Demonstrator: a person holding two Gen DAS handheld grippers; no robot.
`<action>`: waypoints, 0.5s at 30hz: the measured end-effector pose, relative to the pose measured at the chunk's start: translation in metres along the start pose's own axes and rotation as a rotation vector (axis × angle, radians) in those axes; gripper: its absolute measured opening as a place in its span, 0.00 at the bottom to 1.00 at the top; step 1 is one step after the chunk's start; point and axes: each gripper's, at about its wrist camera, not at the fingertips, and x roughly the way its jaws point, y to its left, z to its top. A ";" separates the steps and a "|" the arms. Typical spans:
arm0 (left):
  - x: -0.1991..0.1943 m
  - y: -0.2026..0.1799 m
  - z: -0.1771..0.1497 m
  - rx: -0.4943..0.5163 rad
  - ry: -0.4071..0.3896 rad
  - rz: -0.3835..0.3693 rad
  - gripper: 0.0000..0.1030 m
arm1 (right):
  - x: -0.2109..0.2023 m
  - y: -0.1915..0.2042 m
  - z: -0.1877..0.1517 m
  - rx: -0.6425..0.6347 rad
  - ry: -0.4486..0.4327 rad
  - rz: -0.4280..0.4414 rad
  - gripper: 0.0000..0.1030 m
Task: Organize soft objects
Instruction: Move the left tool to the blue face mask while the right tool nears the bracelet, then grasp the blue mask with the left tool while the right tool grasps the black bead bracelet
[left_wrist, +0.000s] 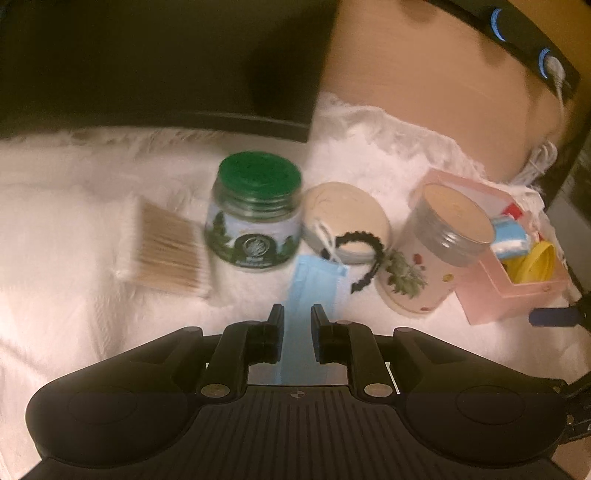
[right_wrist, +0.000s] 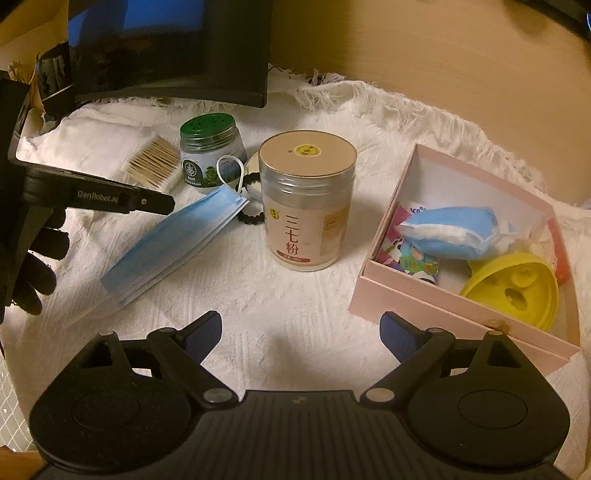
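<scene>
Between the narrowed jaws of the left gripper (left_wrist: 297, 314) sat the near end of a blue face mask (left_wrist: 314, 284), limp and light, best pinched by its short edge. Its long axis ran from those jaws toward the tall jar (right_wrist: 307, 205). Right gripper (right_wrist: 301, 332) hovered wide, empty, near the pink box (right_wrist: 436, 295).

The surface is covered by a white fringed cloth (right_wrist: 288, 295). A tall beige canister (right_wrist: 307, 206) is stood near its middle. To its right a pink box (right_wrist: 436, 306) is placed; to its left a green-lidded jar (right_wrist: 210, 155), cotton swabs (right_wrist: 153, 160) and a black beaded bracelet (right_wrist: 252, 216) are laid.
</scene>
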 end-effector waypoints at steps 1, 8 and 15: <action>0.004 0.003 -0.001 -0.010 0.021 -0.014 0.17 | 0.000 0.001 0.000 -0.005 0.003 0.005 0.91; 0.024 -0.012 -0.010 0.044 0.114 -0.026 0.19 | 0.001 0.012 -0.006 -0.061 0.010 0.020 0.91; 0.028 -0.037 -0.018 0.164 0.133 -0.071 0.31 | 0.005 0.013 -0.009 -0.049 0.030 0.024 0.91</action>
